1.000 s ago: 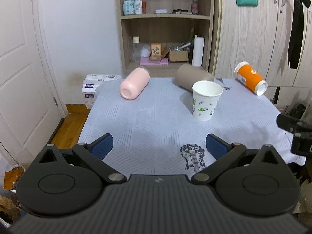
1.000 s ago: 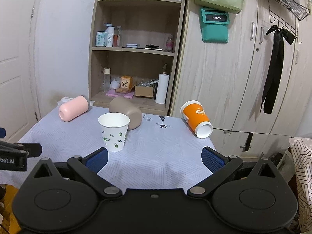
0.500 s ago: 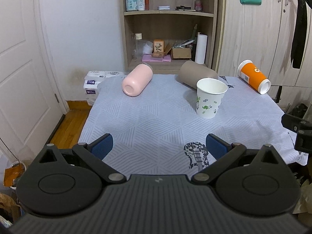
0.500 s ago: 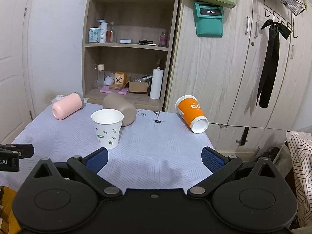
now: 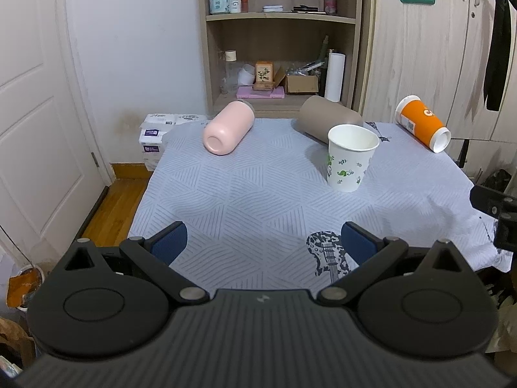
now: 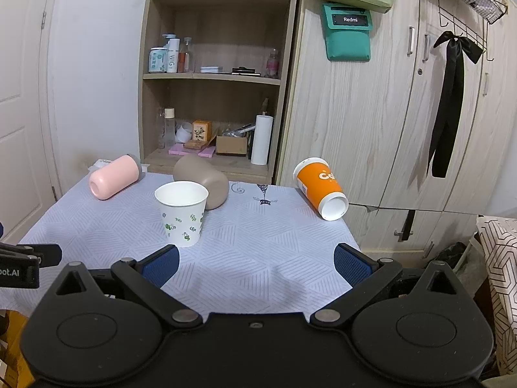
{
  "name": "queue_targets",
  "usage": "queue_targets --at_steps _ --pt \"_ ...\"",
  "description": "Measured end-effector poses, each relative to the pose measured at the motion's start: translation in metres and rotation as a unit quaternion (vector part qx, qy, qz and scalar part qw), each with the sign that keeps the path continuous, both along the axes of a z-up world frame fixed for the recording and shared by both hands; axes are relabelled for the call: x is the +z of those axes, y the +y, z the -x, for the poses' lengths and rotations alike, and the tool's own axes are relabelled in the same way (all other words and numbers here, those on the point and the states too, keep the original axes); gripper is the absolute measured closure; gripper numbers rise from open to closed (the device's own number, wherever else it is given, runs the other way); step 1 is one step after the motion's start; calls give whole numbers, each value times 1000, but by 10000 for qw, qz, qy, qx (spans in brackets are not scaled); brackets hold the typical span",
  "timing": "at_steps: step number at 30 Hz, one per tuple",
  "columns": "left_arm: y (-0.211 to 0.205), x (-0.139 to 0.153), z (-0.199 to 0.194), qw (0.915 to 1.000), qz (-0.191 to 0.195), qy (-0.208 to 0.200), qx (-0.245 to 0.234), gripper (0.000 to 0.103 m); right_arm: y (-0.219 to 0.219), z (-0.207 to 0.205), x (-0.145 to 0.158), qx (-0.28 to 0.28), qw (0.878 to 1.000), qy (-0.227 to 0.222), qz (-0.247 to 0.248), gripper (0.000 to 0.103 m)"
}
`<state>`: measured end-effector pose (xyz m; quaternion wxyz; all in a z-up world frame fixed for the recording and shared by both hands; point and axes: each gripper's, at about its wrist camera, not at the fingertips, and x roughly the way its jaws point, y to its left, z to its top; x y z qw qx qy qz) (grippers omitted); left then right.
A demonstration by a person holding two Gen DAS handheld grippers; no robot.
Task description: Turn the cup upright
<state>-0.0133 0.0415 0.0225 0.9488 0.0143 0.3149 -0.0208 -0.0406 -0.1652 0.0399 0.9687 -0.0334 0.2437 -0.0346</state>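
white paper, printed with green leaves: that cup (image 5: 350, 158) already stands upright near the middle of the pale blue patterned tablecloth (image 5: 258, 194). three cups lie on their sides: the pink cup (image 5: 227, 127) at far left, the taupe cup (image 5: 326, 122) just behind the white one, and the orange paper cup (image 6: 320, 187) at the far right edge, mouth toward me.

i judge the step in hand as approach. my left gripper (image 5: 263, 242) and right gripper (image 6: 255, 263) both hover at the near edge, jaws wide, holding nothing, well apart from every cup.

next move, as i judge it: pick one lying cup, bring a gripper in across its body, close gently, since paper walls crush, then rotate until the mouth faces up. the orange cup sits at the table edge and could roll off.

legible writing: "redmi" on the teal wall pouch (image 6: 348, 34); "co" on the orange cup; "ot.ai" on the left gripper's body at the right view's left edge.
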Motion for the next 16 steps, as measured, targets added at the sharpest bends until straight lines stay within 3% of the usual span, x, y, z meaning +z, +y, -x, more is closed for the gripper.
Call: queue_targets --at_steps 16 --pt "5 4 9 9998 65 -166 49 0 -1 0 -1 -6 10000 -3 -9 0"
